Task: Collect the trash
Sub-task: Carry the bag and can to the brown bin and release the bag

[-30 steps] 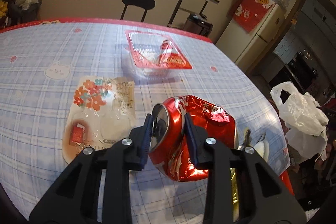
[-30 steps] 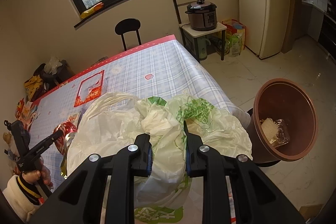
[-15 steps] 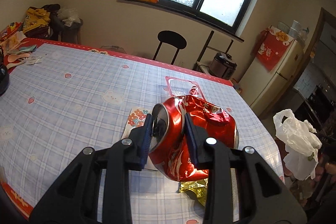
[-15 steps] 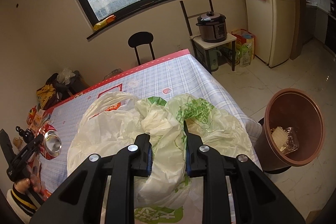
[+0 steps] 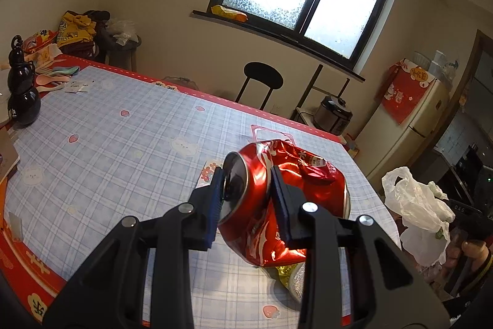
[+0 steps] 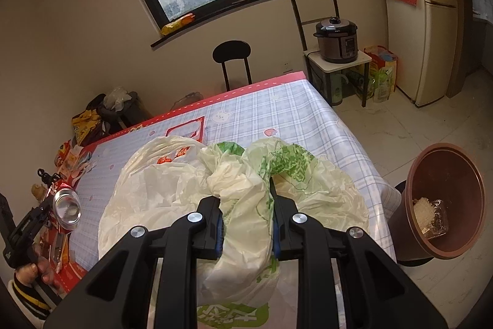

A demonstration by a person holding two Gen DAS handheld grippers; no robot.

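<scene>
Your left tongs (image 5: 246, 199) squeeze a crushed red can (image 5: 286, 202). One pad presses on the can's silver top and the other on its dented side. The can is up in the air above the table (image 5: 117, 150), over the edge nearest you. Under the can, a gold wrapper (image 5: 285, 272) lies on the table near that edge. A flowered wrapper (image 5: 208, 173) peeks out just behind the left pad. Farther back a clear tray with a red rim (image 5: 265, 133) sits near the far right corner. A black bottle (image 5: 21, 88) stands at the left edge.

Your right tongs (image 6: 246, 221) pinch a bunched fold of a white and green bag (image 6: 246, 193). The bag spreads wide over the table's right edge, and its mouth gapes on the side toward the can. From this side you can see your left hand (image 6: 40, 264) holding the can (image 6: 64, 207) just left of the bag.

A brown bin (image 6: 443, 202) stands on the floor beside the table's right edge, with some trash in it.
</scene>
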